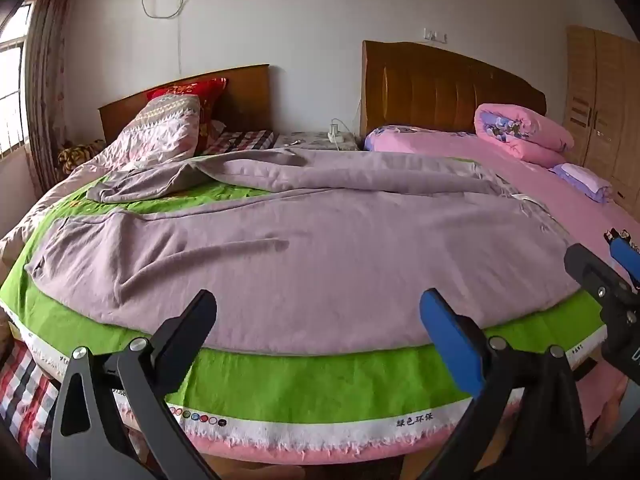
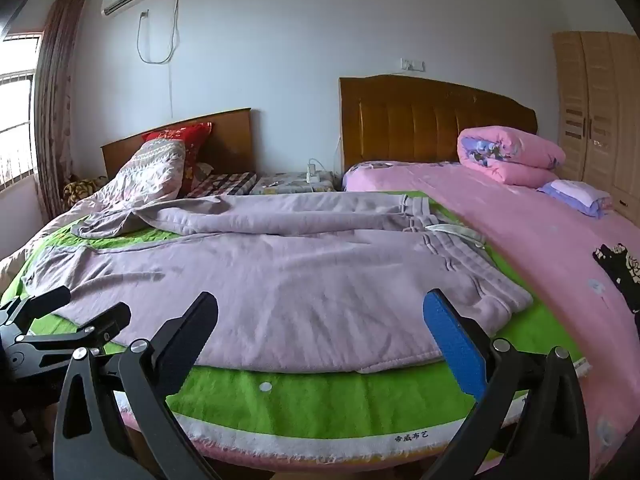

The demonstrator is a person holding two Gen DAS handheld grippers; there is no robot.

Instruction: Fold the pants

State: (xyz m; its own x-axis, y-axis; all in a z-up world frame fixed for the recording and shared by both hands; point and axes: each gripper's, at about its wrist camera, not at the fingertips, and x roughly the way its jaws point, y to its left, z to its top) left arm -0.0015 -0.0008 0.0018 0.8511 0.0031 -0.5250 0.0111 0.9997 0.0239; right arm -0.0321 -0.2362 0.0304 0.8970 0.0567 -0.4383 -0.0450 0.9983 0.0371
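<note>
Lilac-grey pants (image 1: 304,240) lie spread flat on a green cloth (image 1: 320,380) on the bed, legs running left, waistband (image 2: 460,248) with a white drawstring at the right. My left gripper (image 1: 318,316) is open and empty, just above the near hem of the pants. My right gripper (image 2: 320,316) is open and empty too, above the near edge of the pants close to the waistband. The right gripper shows at the right edge of the left wrist view (image 1: 608,268). The left gripper shows at the left edge of the right wrist view (image 2: 60,320).
A pink sheet (image 2: 540,240) covers the bed to the right, with a folded pink quilt (image 2: 508,156) and a small folded cloth (image 2: 576,196) at its head. A patterned quilt (image 1: 160,136) and red pillow (image 1: 192,92) lie at the back left. A wooden wardrobe (image 2: 600,112) stands at the right.
</note>
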